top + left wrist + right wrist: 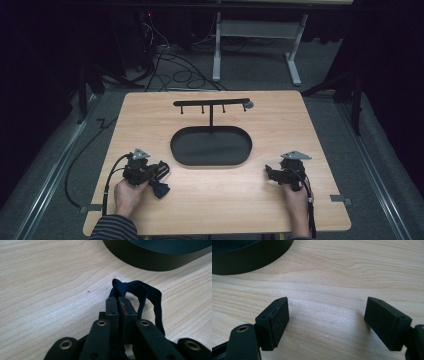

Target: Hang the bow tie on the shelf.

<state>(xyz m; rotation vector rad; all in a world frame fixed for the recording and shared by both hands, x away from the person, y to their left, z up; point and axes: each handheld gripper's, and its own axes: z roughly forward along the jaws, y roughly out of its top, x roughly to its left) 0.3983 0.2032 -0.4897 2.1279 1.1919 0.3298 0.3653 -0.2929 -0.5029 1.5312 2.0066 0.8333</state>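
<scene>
Left gripper [117,303] clamped tight on a dark navy loop of soft fabric strap [140,293], pinched at one end so the rest of the band arches free beyond the tips and sags back to the wood. Grip taken low and close to the pale wood-grain tabletop [50,290], probably because a limp thing lying flat can only be caught by a raised fold. In the high view, same left gripper [156,175] near the front left of the board, strap [161,190] bunched beside it, just short of the black oval tray [210,146].

Right gripper [325,322] spread wide, nothing between its pads, resting idle over bare wood near the front right [272,175]; seemingly kept ready to help spread or steady the loop.

Beyond both, tray sitting mid-table as the base of a black T-shaped hanging stand with small hooks [212,103] along its crossbar. Likely destination for the strap: one of those hooks, hence the hold at an end, leaving an open loop to drop over a peg.
</scene>
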